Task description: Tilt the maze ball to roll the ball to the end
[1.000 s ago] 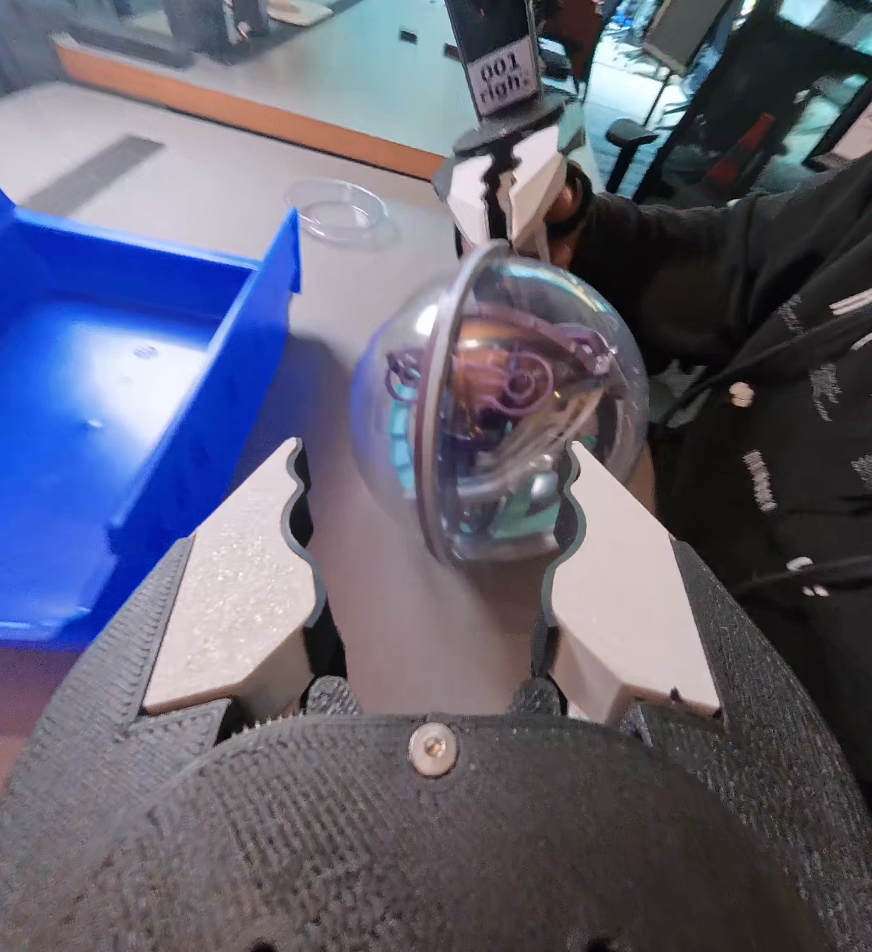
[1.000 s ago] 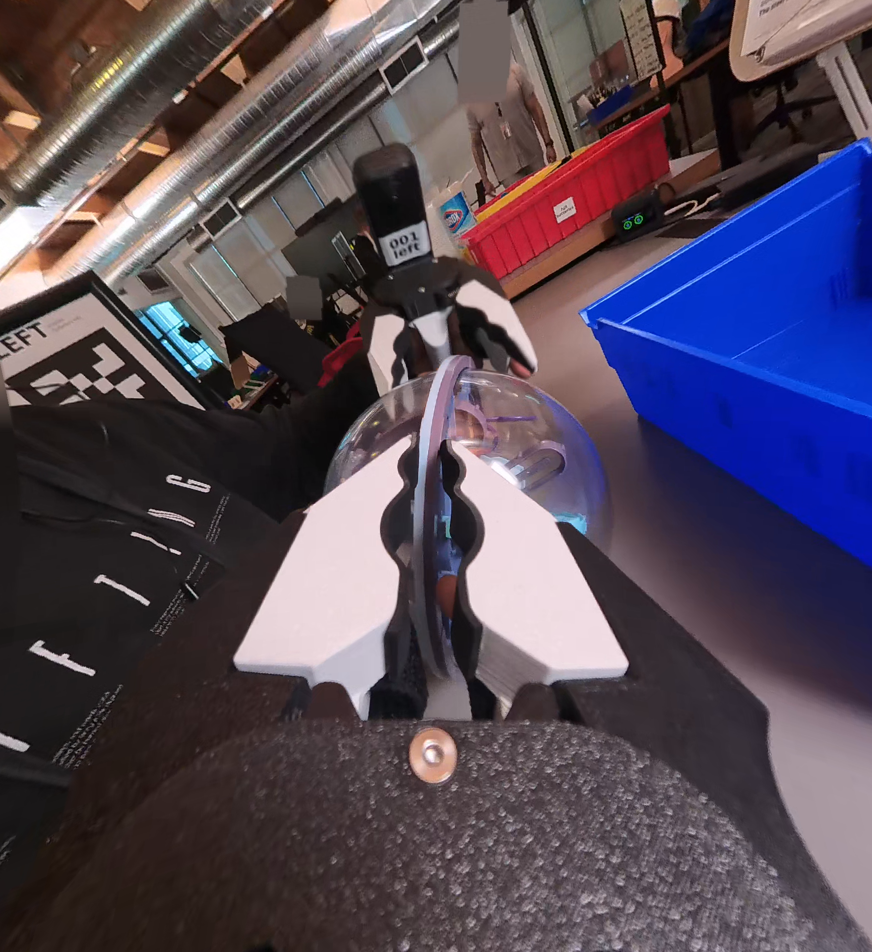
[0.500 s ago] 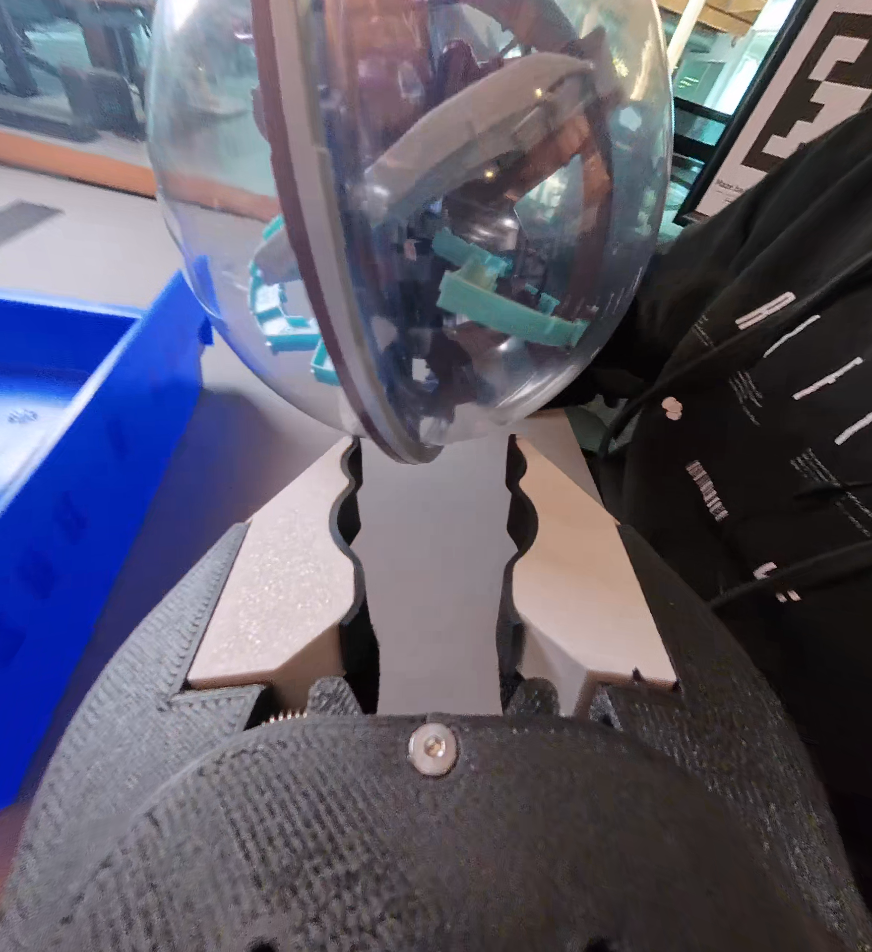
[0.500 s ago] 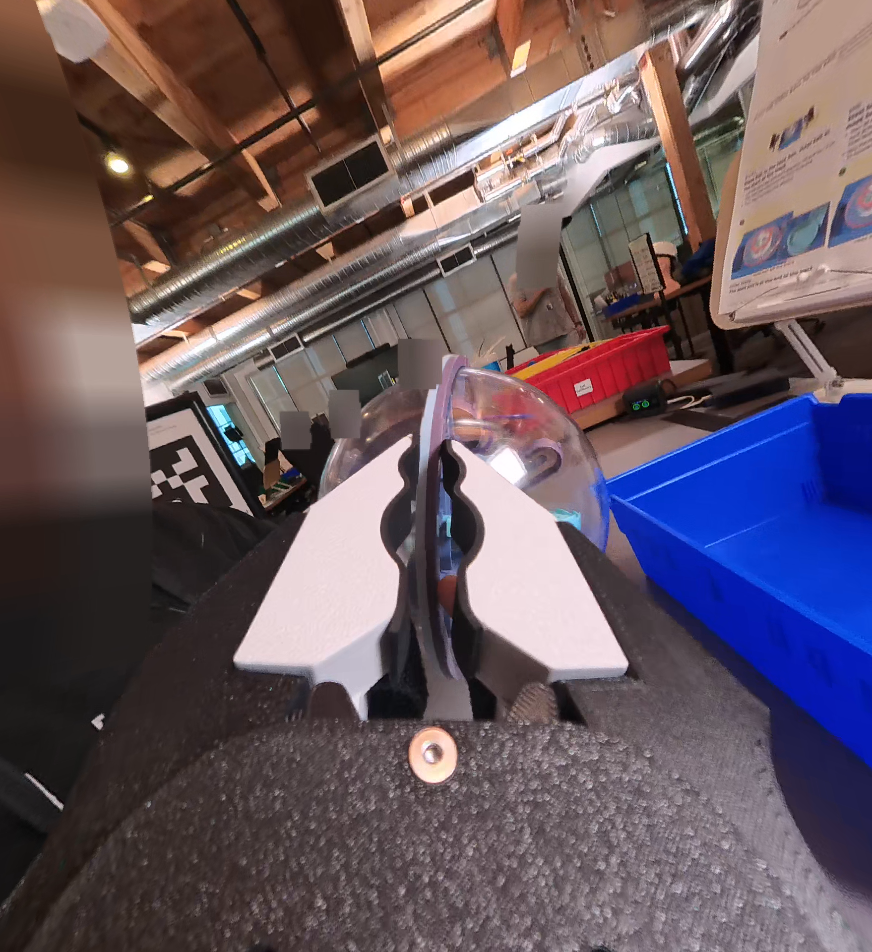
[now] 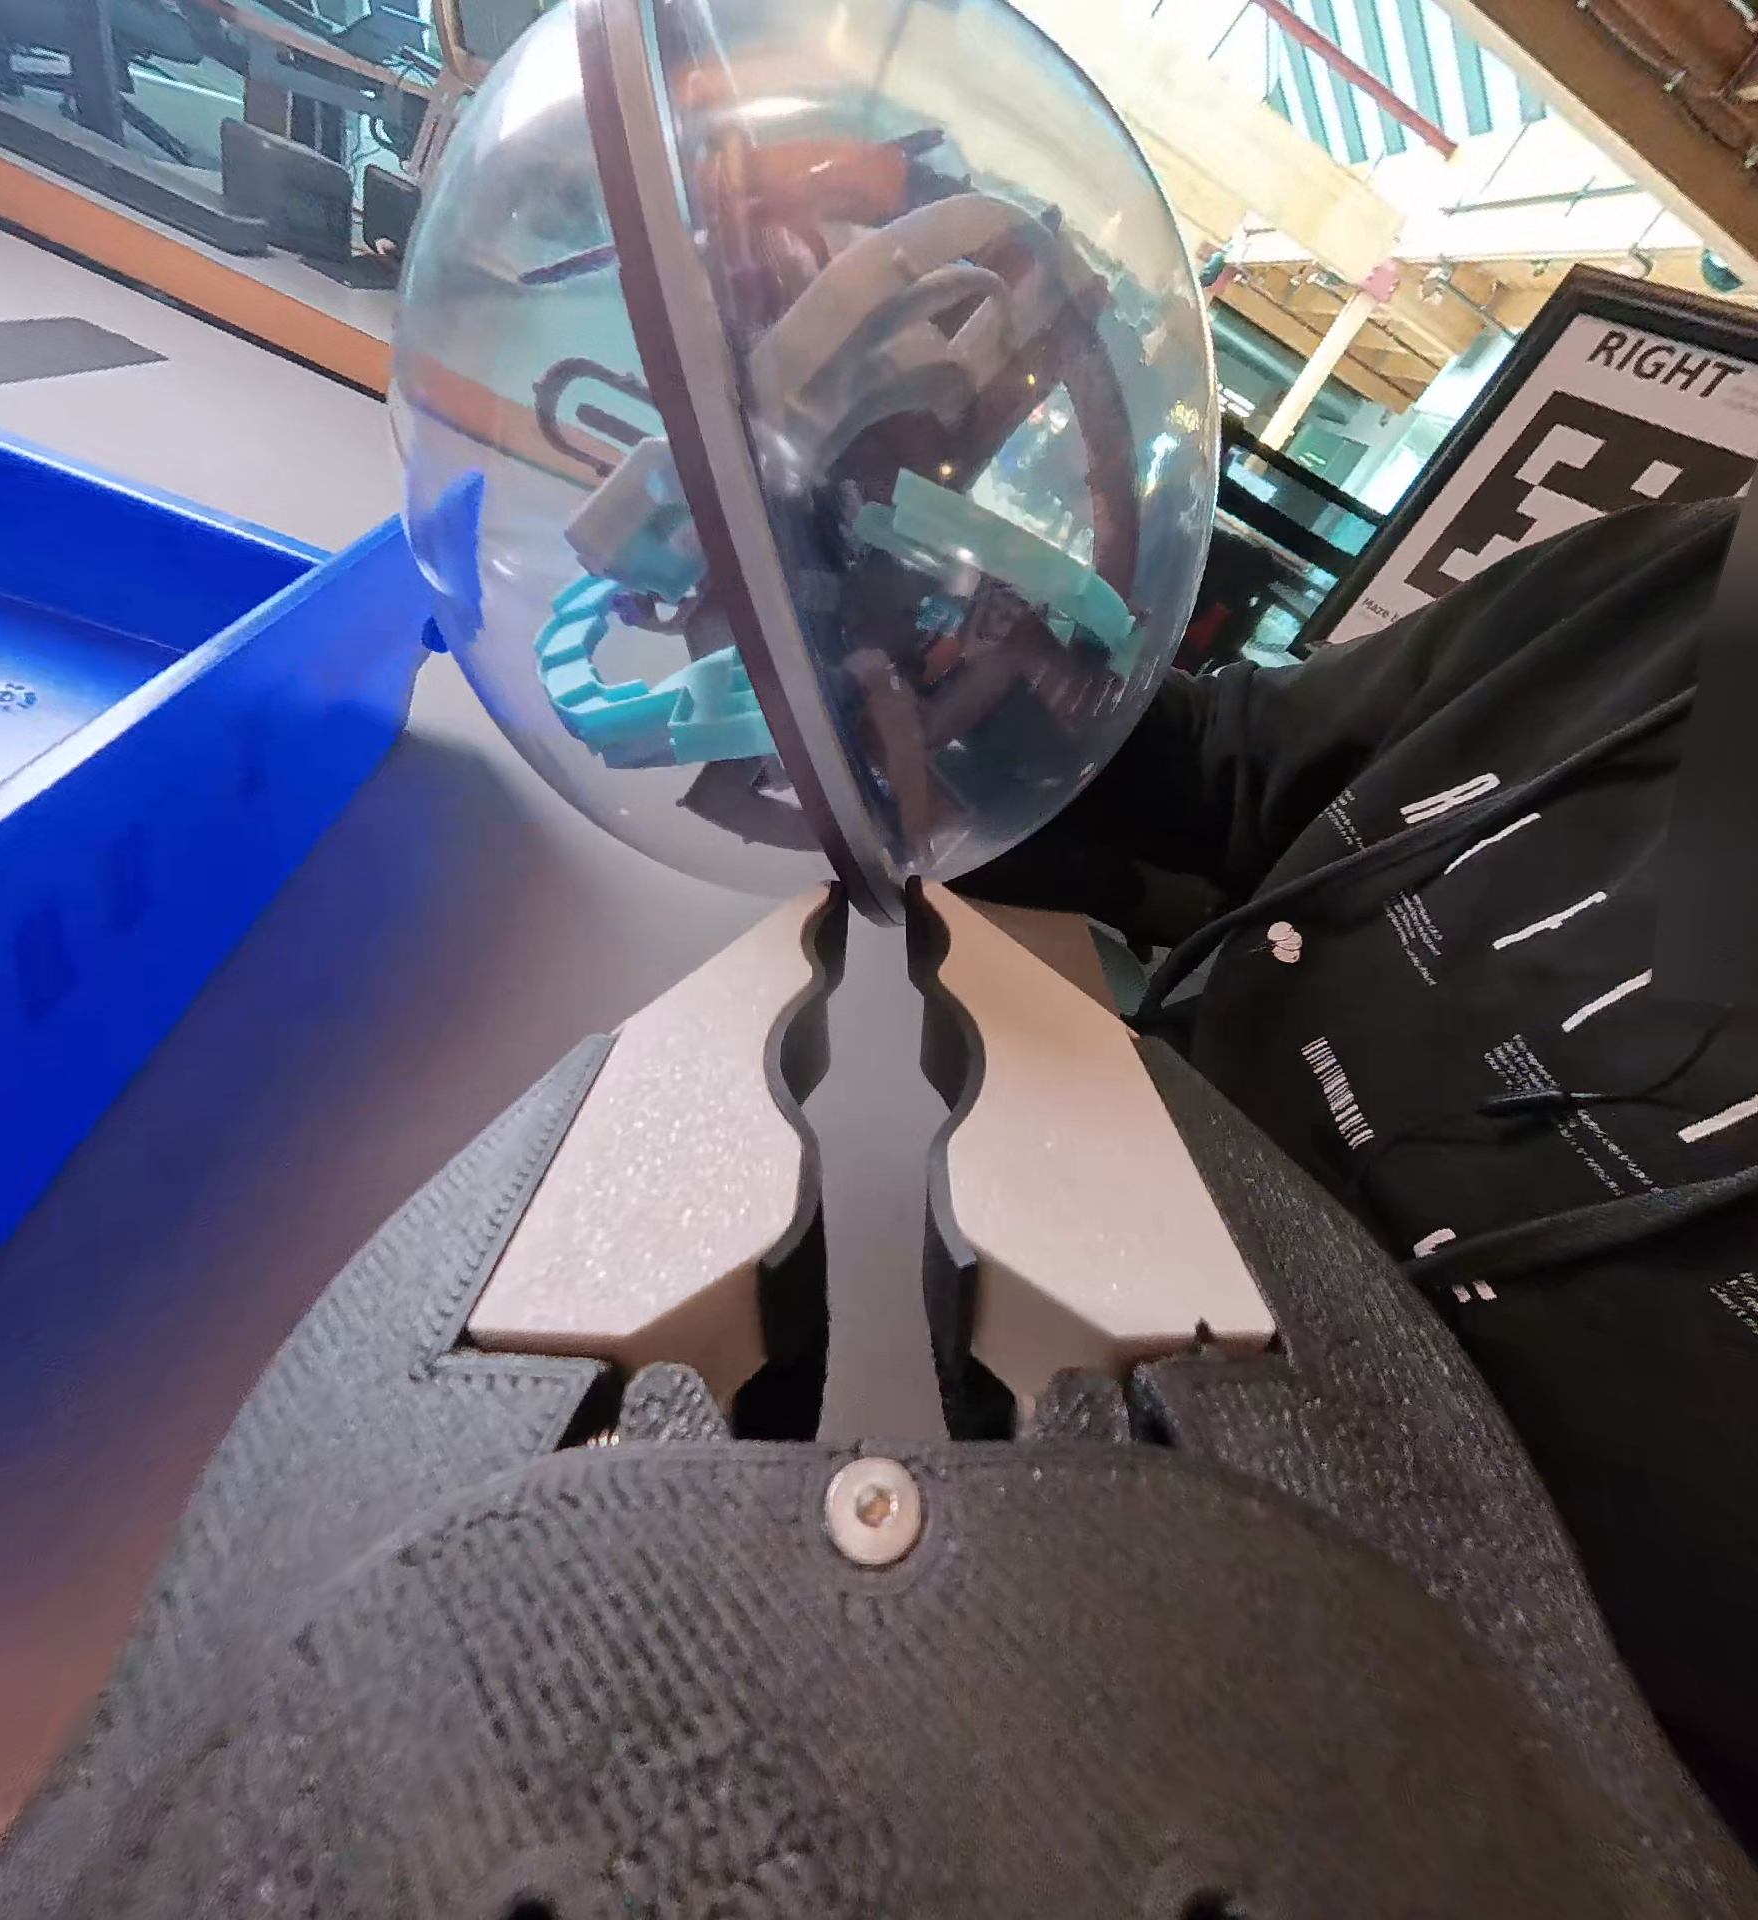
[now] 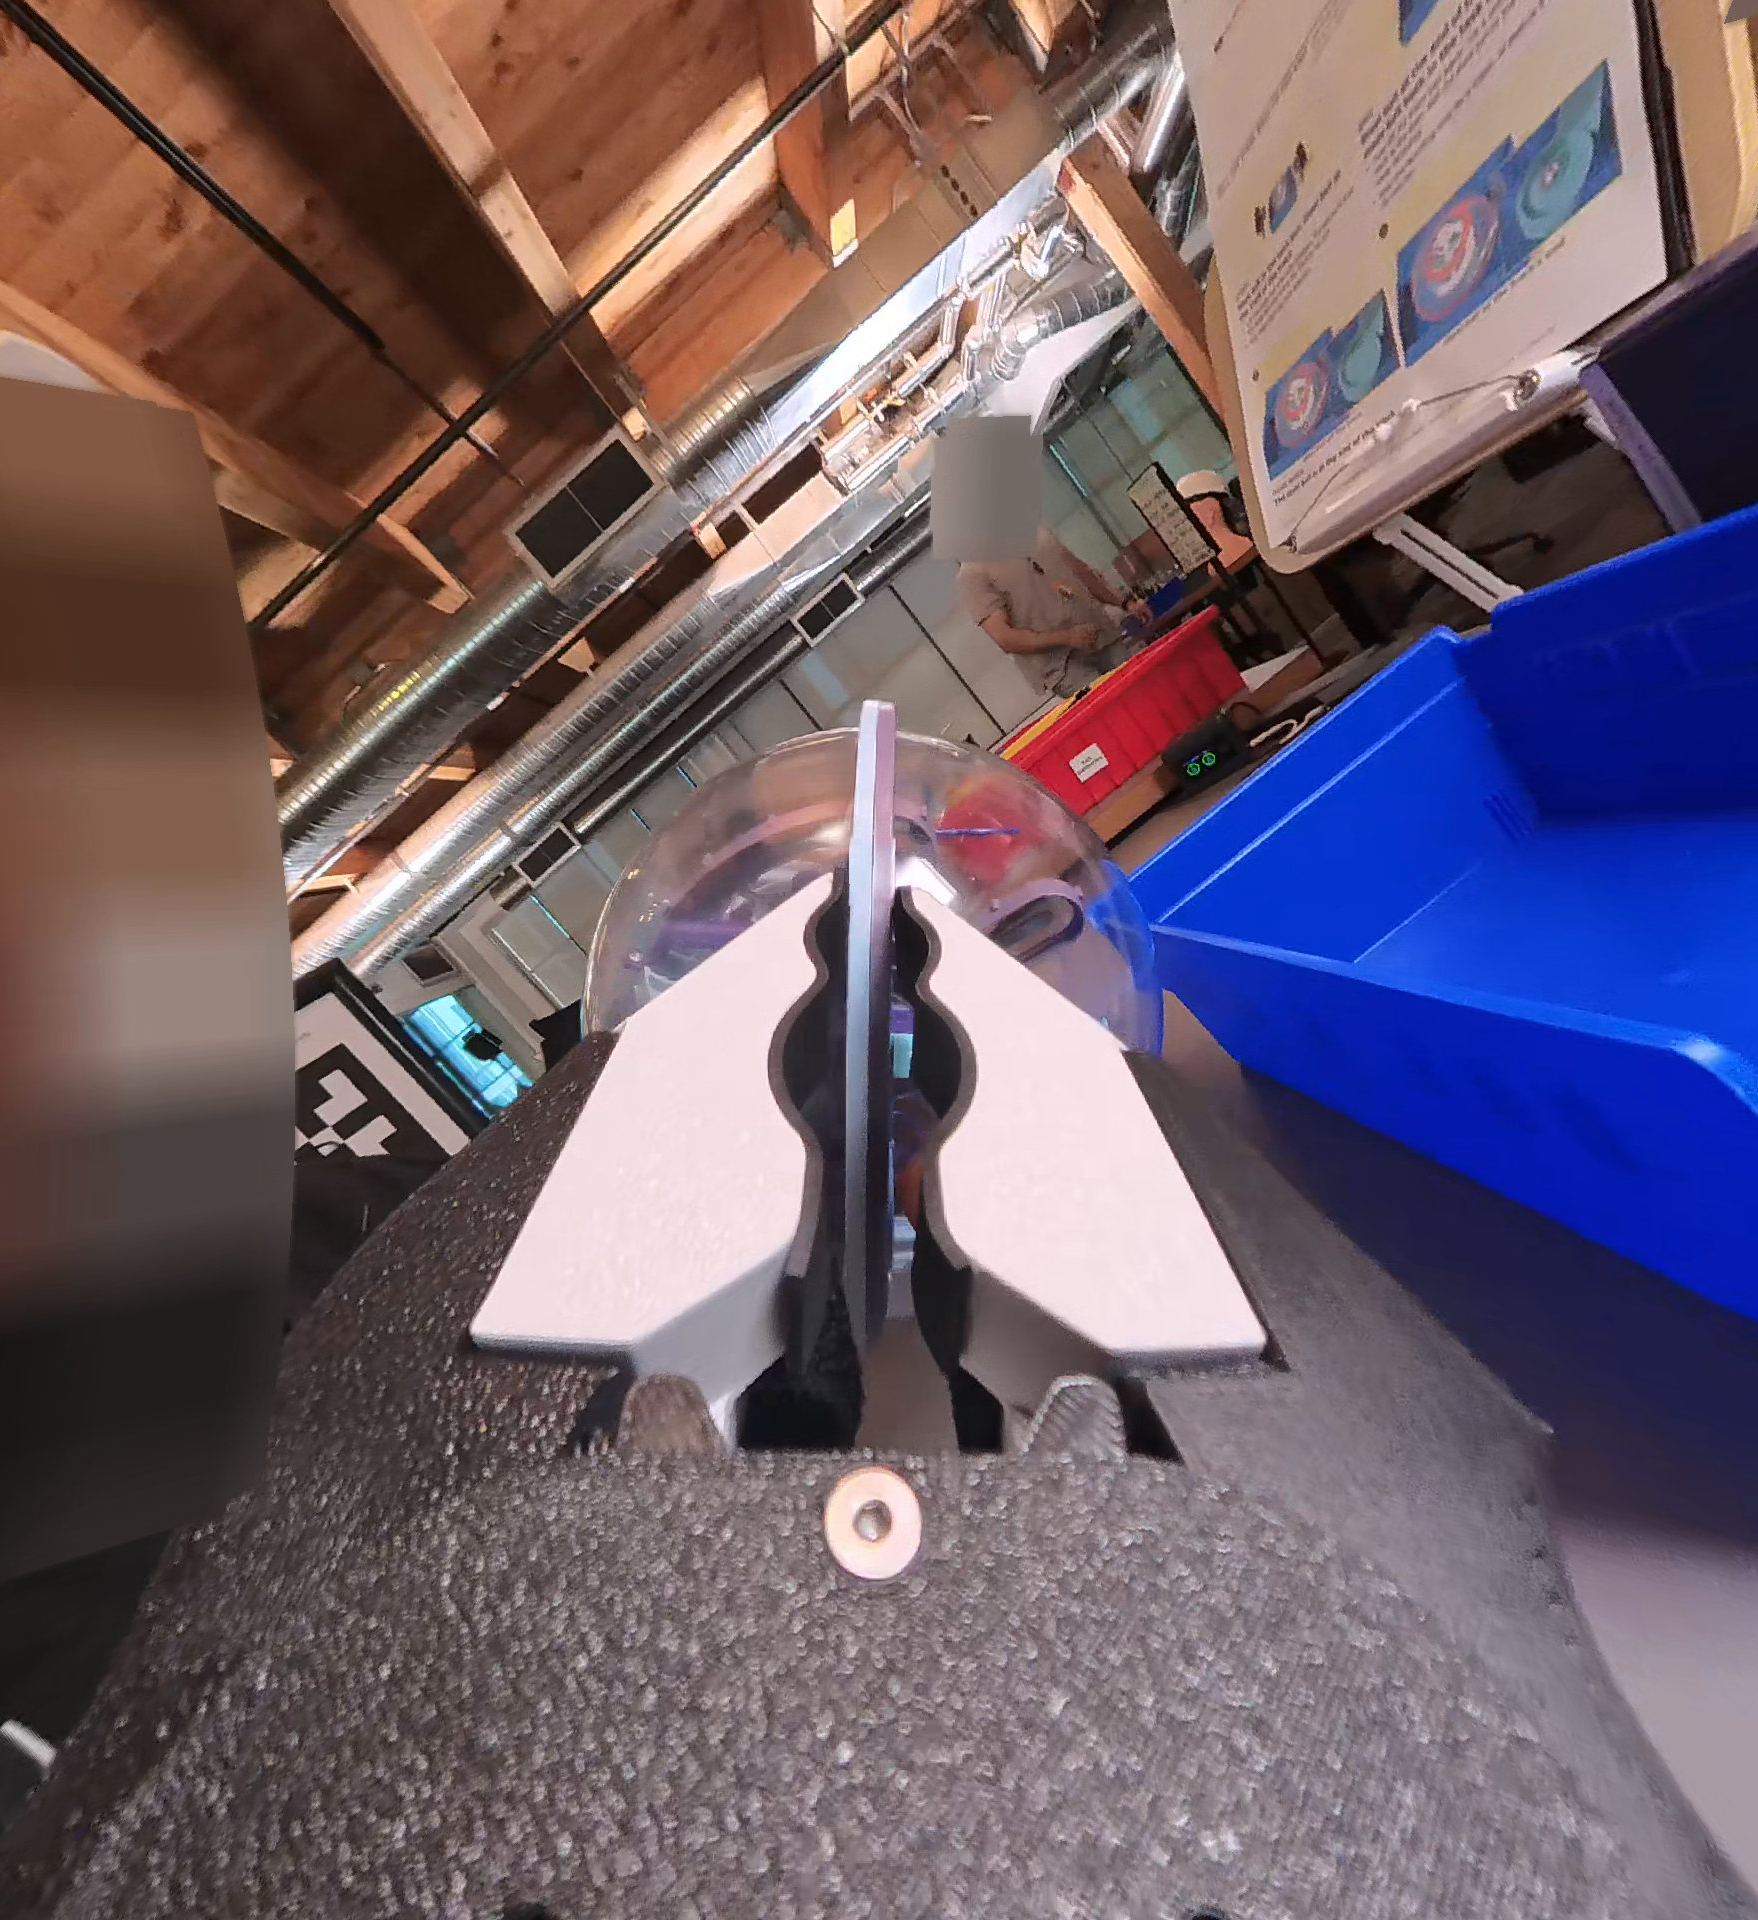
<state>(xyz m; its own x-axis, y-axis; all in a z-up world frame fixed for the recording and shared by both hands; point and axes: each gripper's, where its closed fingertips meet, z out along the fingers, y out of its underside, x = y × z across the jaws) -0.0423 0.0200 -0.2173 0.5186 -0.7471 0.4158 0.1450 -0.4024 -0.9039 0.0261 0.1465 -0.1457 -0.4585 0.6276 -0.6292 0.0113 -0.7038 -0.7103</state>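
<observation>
The maze ball (image 5: 833,436) is a clear sphere with a grey equator ring and teal, purple and grey tracks inside. It is held up off the grey table. My left gripper (image 5: 870,894) sits below it, and its fingertips pinch the lowest edge of the ring. My right gripper (image 6: 873,883) is shut on the ring on the opposite side, with the ring deep between its fingers (image 6: 1041,1122) and the dome (image 6: 1020,831) rising behind them. The small rolling ball inside cannot be made out. The right gripper is hidden behind the ball in the left wrist view.
A large blue bin (image 5: 127,790) stands on the table left of the ball and shows at the right in the right wrist view (image 6: 1540,935). A person in a black hoodie (image 5: 1477,935) is close on the right. A marker board (image 5: 1581,447) and a poster stand (image 6: 1426,208) stand behind.
The ball has been lifted off the table and turned. My left gripper went from wide open to closed on the ring's lower edge. My right gripper kept its hold and tipped upward.
</observation>
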